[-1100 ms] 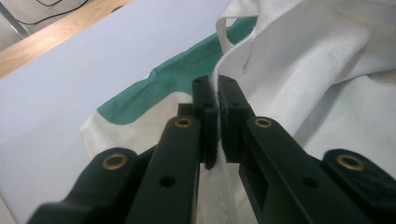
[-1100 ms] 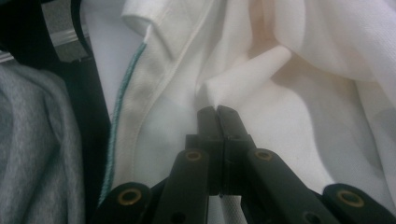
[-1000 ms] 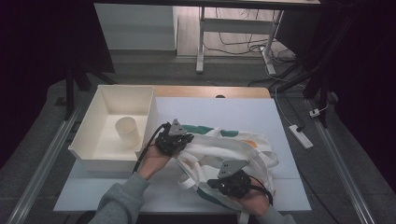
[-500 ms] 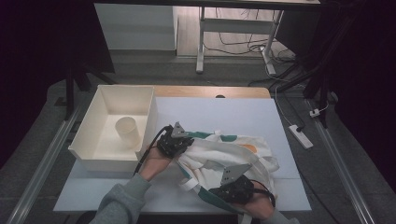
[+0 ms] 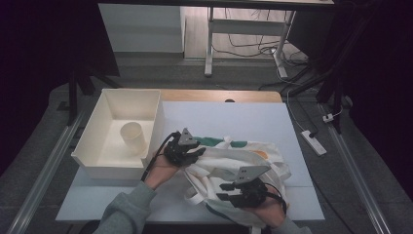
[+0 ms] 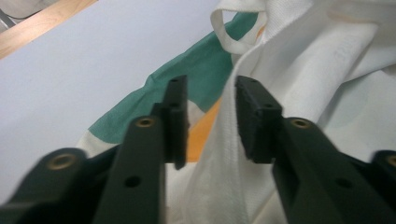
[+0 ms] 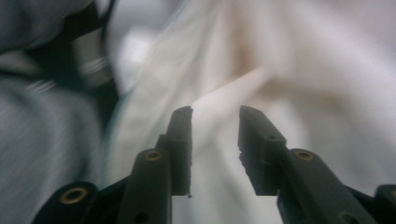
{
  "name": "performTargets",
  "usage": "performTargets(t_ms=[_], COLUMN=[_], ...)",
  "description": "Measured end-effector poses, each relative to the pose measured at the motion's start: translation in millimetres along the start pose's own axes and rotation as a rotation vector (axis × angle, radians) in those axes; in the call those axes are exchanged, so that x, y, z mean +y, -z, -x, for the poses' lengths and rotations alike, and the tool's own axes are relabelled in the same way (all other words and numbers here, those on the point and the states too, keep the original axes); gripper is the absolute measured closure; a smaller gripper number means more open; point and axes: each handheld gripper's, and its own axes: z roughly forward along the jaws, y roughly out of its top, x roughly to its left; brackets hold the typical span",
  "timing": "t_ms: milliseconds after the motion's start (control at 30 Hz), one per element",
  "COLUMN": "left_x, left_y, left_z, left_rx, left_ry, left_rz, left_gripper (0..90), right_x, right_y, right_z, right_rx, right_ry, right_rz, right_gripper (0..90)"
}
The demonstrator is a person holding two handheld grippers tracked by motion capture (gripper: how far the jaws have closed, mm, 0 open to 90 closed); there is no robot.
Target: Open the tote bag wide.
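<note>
A: Where is the crumpled white cloth tote bag with green and orange print [image 5: 234, 161] found?

B: It is spread in a loose heap on the pale blue table mat [image 5: 234, 117], toward the near edge, between the two hands. Its white strap loop [image 6: 238, 28] is seen at the far side in the left gripper view.

A: How are the grippers set?

B: The left gripper [image 6: 210, 116] is held with its jaws apart, and a raised fold of white cloth is seen standing in the gap, not yet pinched. The right gripper [image 7: 215, 135] is also held with its jaws apart, over blurred pale fabric; nothing is clamped there either. In the high view the left gripper [image 5: 187, 151] is placed at the bag's left edge and the right gripper [image 5: 238, 187] at its near side.

A: What should be minded for the step in hand?

B: A grasp on the fabric appears to be under way. The fold should be taken deep between the pads, one layer being chosen if the bag is to be opened or flattened, since several layers are probably bunched together. The two grips would best be kept well apart so the cloth can be drawn taut.

A: And what lies around?

B: An open cream rectangular plastic bin [image 5: 92, 156] is set just beside the bag on the left, with a cream cylindrical cup [image 5: 132, 138] lying inside it. The left gripper's cable [image 5: 158, 151] is trailed near the bin's corner and could be snagged. The loose straps [image 5: 197, 190] near the front edge might be caught by mistake.
</note>
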Motion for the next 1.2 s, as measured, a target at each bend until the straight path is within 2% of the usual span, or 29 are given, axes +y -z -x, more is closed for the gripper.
performTargets(t_ms=[100,200,300,400,600,700,767,900,1000,1067,1200], left_x=[3.5,8.2,13.2,17.3,20.1,19.2,18.5,18.2,18.9,19.4,19.2], left_y=[7.4,17.8,28.5,37.2,38.4,33.7,31.1,28.2,26.4,24.7,17.1], left_z=[1.6,4.4,9.9,16.6,26.9,29.4,31.2,36.5,43.5,49.4,64.4], left_rx=[-0.002,-0.021,-0.04,-0.07,-0.128,-0.14,-0.147,-0.166,-0.19,-0.209,-0.248], left_ry=[-0.001,-0.007,-0.018,-0.035,-0.068,-0.07,-0.072,-0.09,-0.115,-0.132,-0.179], left_rz=[0.021,0.052,0.078,0.102,0.085,0.068,0.059,0.043,0.028,0.016,-0.018], left_gripper=[57.3,54.9,53.7,53.0,52.1,52.0,52.0,52.0,51.8,51.7,51.1], right_x=[6.9,11.3,11.9,10.7,5.9,2.4,-0.4,-2.8,-2.7,-2.3,-1.6], right_y=[12.2,15.1,8.1,-2.5,-20.6,-26.2,-28.1,-25.5,-22.5,-21.0,-17.0], right_z=[6.5,15.8,29.3,40.7,58.5,62.5,64.7,71.3,73.5,74.6,80.2], right_rx=[-0.122,-0.2,-0.246,-0.267,-0.311,-0.336,-0.352,-0.338,-0.327,-0.331,-0.32], right_ry=[0.009,0.025,0.02,0.035,0.028,0.042,0.052,0.02,0.018,0.019,-0.008], right_rz=[0.034,0.014,-0.032,-0.087,-0.168,-0.203,-0.215,-0.191,-0.171,-0.158,-0.135], right_gripper=[57.1,53.3,48.6,44.6,42.9,46.9,55.0,73.8,84.3,87.1,88.0])
